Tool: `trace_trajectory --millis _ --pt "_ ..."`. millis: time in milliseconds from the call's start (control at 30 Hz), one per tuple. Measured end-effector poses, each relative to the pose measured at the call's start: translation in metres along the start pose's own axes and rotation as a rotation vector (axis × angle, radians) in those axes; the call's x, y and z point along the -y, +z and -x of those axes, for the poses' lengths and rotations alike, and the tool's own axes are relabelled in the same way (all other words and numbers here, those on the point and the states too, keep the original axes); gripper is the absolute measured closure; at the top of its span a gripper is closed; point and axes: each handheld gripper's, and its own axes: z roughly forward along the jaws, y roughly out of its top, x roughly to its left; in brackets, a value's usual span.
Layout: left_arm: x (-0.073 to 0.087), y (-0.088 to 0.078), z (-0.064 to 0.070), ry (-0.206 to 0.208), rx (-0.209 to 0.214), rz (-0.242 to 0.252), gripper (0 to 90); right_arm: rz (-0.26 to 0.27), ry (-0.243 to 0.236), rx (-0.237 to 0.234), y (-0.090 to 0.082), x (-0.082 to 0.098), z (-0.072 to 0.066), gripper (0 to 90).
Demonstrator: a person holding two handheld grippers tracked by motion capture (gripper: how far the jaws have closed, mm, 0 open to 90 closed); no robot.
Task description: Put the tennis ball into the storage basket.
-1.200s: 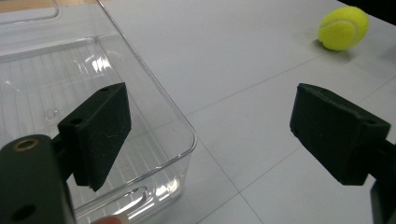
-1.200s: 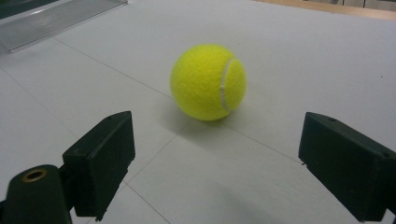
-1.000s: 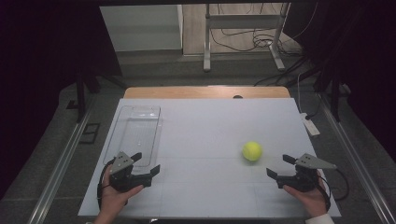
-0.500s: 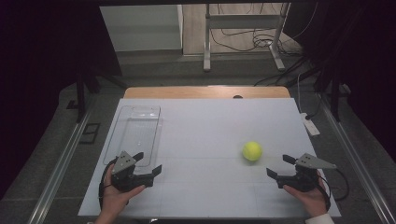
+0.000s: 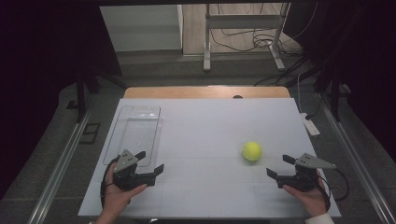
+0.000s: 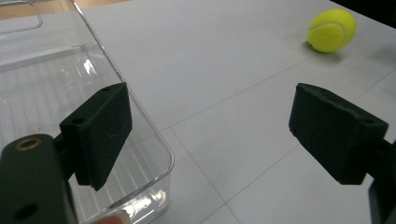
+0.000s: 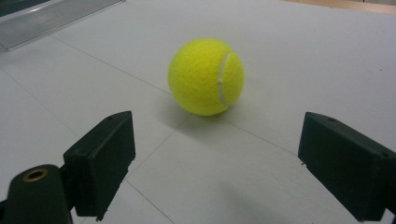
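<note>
A yellow tennis ball (image 5: 252,150) lies on the white tabletop, right of centre. My right gripper (image 5: 279,166) rests near the front right edge, just short of the ball, with its jaws wide apart. In the right gripper view the ball (image 7: 206,77) sits a little ahead of that gripper (image 7: 223,165), with nothing between the jaws. My left gripper (image 5: 150,162) is open at the front left, by the near end of a clear plastic tray (image 5: 133,108). In the left gripper view one jaw of this gripper (image 6: 217,133) hangs over the tray's (image 6: 42,79) corner, and the ball (image 6: 331,30) lies far off.
The tray holds nothing. A white power strip (image 5: 310,126) lies off the table's right edge. A wooden strip (image 5: 205,92) borders the far side, with metal stand legs (image 5: 205,60) and cables on the floor beyond. Rails run along both sides of the table.
</note>
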Motion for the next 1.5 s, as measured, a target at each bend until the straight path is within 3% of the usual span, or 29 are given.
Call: trace_trajectory --millis 767,1500 --pt "-0.021 0.007 0.010 0.022 0.035 -0.015 14.2 0.002 0.008 -0.001 -0.001 0.001 0.001 11.7" --pt "-0.039 0.024 0.020 0.044 0.087 -0.057 14.0 -0.001 0.006 -0.002 0.000 0.001 0.001 11.7"
